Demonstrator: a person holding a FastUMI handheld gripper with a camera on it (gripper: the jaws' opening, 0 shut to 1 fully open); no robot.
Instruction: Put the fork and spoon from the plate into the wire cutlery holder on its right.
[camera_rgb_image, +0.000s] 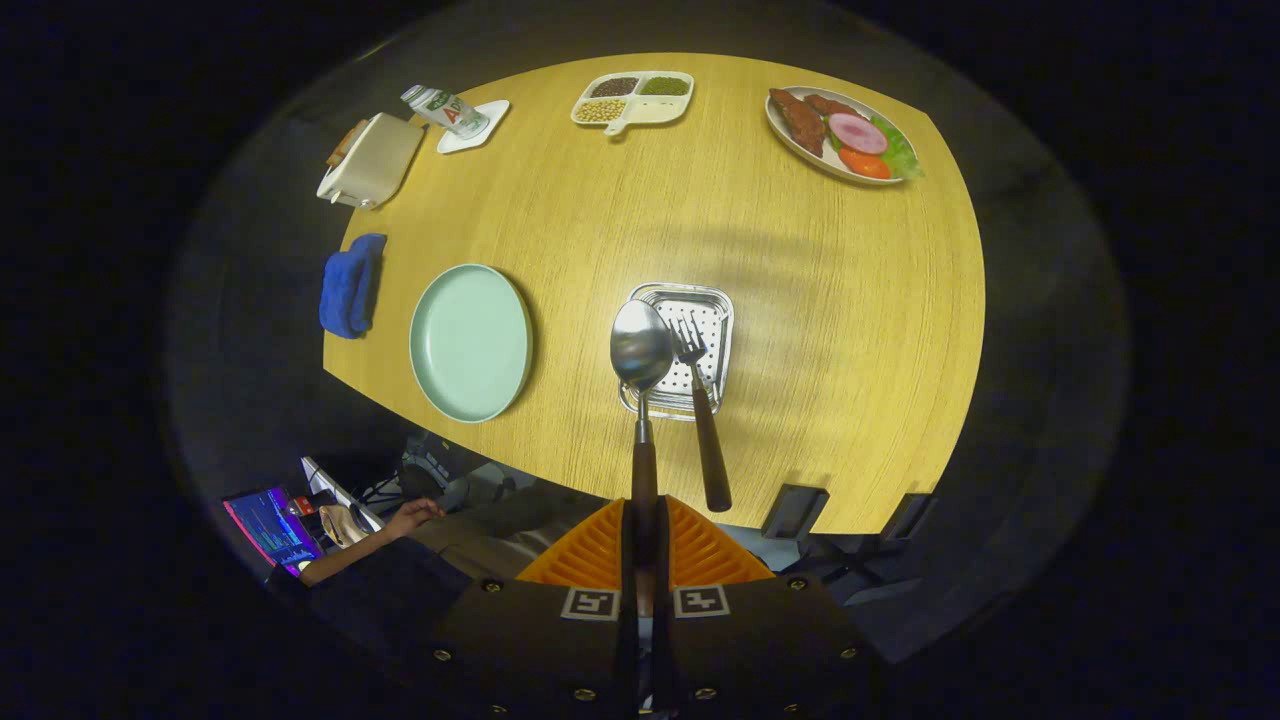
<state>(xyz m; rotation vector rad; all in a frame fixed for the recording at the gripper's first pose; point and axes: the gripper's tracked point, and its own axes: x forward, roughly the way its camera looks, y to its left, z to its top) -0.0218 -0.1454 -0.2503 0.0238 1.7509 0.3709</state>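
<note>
A round wooden worktop (800, 260) seen from above. A pale green plate (470, 342) lies bare, left of the wire cutlery holder (715, 305). The claw (645, 545) is closed on the dark handle of the spoon (641, 345), whose bowl hangs over the holder's left edge. The fork (703, 400) rests with its tines in the holder, handle sticking out toward the claw.

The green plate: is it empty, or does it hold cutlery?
Empty. The green plate shows a bare surface; the spoon is clamped in the hand-held gripper, and the fork stands in the wire cutlery holder.
</note>
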